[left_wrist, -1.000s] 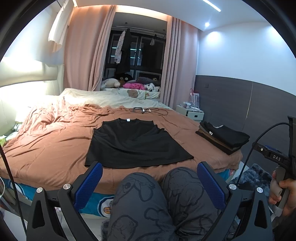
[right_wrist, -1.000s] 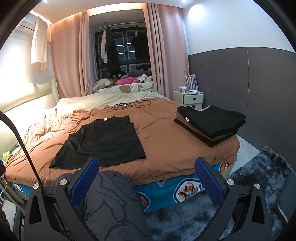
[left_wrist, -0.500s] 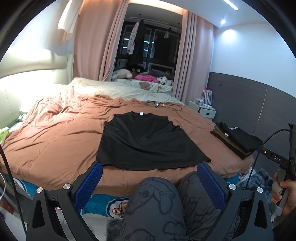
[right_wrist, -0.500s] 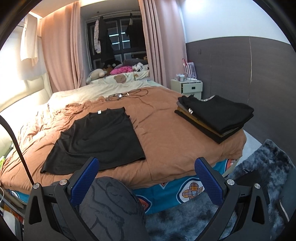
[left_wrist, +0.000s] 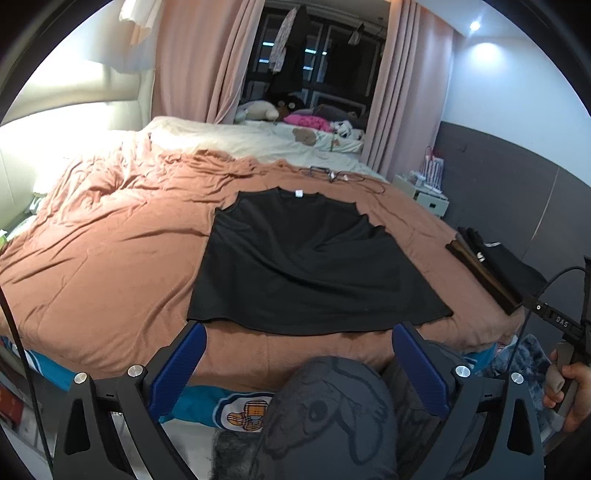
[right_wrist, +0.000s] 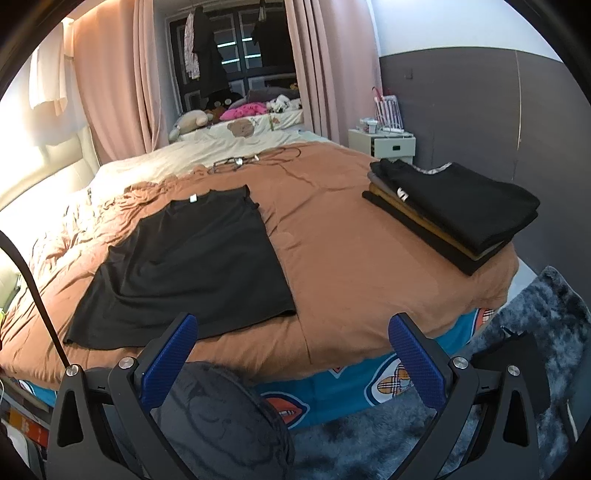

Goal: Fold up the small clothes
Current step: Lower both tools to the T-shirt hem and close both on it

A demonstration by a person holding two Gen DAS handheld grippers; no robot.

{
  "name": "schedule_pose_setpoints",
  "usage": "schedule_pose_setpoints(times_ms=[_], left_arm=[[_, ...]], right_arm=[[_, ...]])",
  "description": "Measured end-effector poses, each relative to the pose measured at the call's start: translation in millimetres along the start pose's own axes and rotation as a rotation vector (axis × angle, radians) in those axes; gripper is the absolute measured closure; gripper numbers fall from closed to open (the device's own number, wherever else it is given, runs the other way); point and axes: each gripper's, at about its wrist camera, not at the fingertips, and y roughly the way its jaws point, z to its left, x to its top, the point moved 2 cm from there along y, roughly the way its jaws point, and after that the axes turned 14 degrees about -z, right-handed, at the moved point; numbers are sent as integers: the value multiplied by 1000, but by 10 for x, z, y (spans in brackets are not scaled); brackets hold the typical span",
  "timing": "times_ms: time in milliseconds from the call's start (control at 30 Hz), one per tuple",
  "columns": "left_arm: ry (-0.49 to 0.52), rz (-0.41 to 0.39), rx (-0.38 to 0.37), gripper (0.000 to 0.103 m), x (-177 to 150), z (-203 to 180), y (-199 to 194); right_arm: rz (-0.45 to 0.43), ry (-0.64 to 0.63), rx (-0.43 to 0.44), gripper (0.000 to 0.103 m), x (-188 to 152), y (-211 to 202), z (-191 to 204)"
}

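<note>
Black shirt [left_wrist: 310, 266] flat on bed [left_wrist: 103, 266], folded stack [right_wrist: 450, 210] far right. Left gripper [left_wrist: 299, 369] and right gripper [right_wrist: 301, 363] jaws spread, holding nothing.

Both fisheye views bend straight lines into curves and end in a black circular border. Warm light glows from the padded cream headboard wall [left_wrist: 74, 122], nearly washing it out. A round recessed ceiling spotlight [left_wrist: 474, 25] flares white. The tall dark window [right_wrist: 229, 48] reflects faint strips. Focus stays fairly sharp; edges soften slightly.
</note>
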Motion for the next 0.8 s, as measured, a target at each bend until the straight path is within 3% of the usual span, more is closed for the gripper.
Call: schedule_pose_setpoints(times_ms=[300,533,633,800], left_arm=[[-43,121,74,2,-90,243,540],[-70,177,78,2,-121,467,913],[-100,200,75,14,-129,565,1105],[-140,243,103,34,-177,736,1417]], right_arm=[[89,-39,-3,0,39,411,-81],[92,-51,2,0,102,491,-113],[96,-47,61,0,120,611,-83],[140,-33,25,0,111,887,-244]])
